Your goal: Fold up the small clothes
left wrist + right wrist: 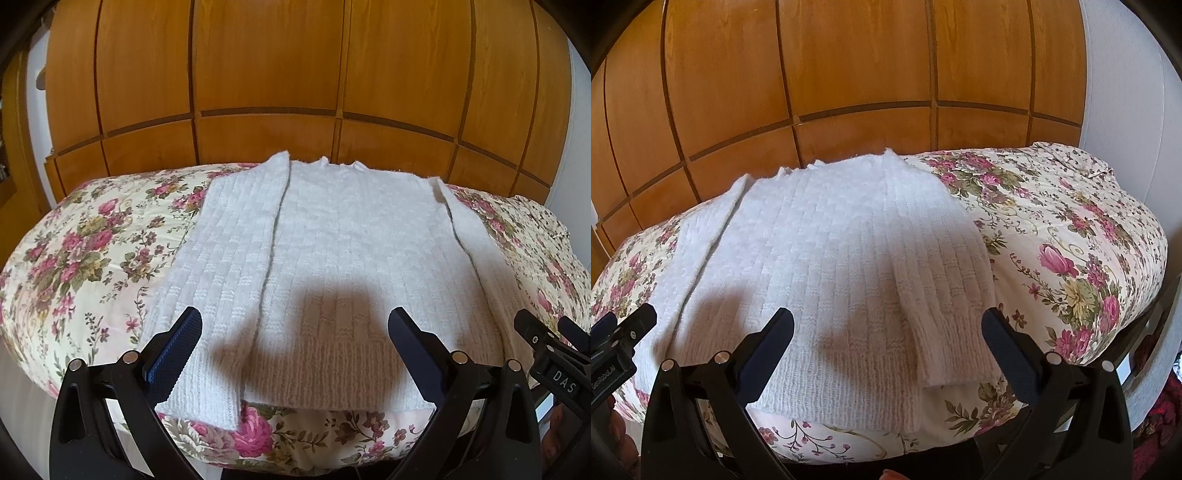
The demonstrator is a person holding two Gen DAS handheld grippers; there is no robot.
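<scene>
A white knit sweater (pixel 351 266) lies flat on the bed (pixel 85 251), spread on the floral cover, its hem along the near edge and its neckline at the far edge, close to the wooden wardrobe (pixel 266 74) behind. Both sleeves lie straight down beside the body — the left sleeve (pixel 221 266) runs from the far edge to the near edge, where its cuff hangs slightly over, and the right sleeve (pixel 942 273) lies along the sweater's other side, its cuff near the near edge.

The left gripper (pixel 295 332) hovers over the near edge above the hem, its fingers spread wide apart and holding nothing; its left fingertip is over the left sleeve, its right one over the body. Its shadow falls on the knit between them.

The right gripper (pixel 888 330) hangs over the near edge too, jaws wide apart and empty — the right sleeve's cuff lies between its fingertips in view, untouched as far as can be seen. Each gripper shows at the margin of the other's view, side by side and near each other.
</scene>
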